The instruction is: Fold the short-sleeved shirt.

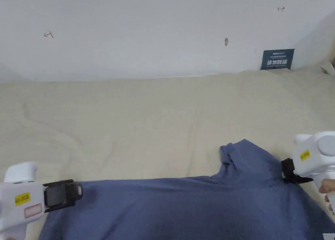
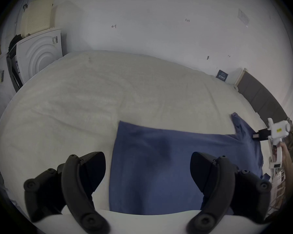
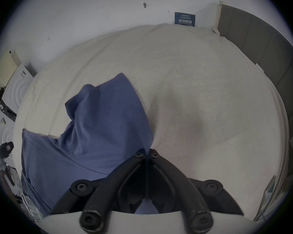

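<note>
Right tool [image 3: 146, 155] pinching shirt [image 3: 98, 128] edge

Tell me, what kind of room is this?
Probably a bedroom that doubles as a laundry spot. A blue shirt lies on a wide bed with a cream cover, pushed against a white wall, and white machines that look like washers stand beside it.

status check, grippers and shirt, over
Left gripper open at the hem. Right gripper shut on blue short-sleeved shirt, spread unfolded on cream bedsheet.
</note>
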Motion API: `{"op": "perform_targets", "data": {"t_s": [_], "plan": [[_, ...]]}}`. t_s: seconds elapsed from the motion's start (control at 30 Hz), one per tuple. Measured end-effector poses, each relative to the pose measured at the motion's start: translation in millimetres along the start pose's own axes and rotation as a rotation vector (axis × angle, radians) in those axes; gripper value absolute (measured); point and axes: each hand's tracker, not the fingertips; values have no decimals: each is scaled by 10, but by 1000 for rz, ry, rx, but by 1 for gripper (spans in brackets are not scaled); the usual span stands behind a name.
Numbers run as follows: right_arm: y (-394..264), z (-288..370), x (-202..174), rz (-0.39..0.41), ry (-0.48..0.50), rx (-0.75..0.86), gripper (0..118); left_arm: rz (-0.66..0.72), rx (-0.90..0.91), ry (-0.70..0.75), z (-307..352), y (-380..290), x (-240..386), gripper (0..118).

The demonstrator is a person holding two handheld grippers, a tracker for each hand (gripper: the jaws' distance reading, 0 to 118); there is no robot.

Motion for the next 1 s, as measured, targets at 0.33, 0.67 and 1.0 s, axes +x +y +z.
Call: {"op": "perform_targets", "data": {"t_s": [0.33, 0.67, 1.0], "plan": [[78, -20, 27, 13, 9, 4, 0, -85, -262, 171, -1112, 296, 46, 91], [128, 219, 95, -11, 63, 32, 0, -102, -204, 77, -852, 417, 179, 6], [-174, 1384, 91, 44, 95, 208, 0, -195, -9, 88, 348, 405, 303, 6]]}}
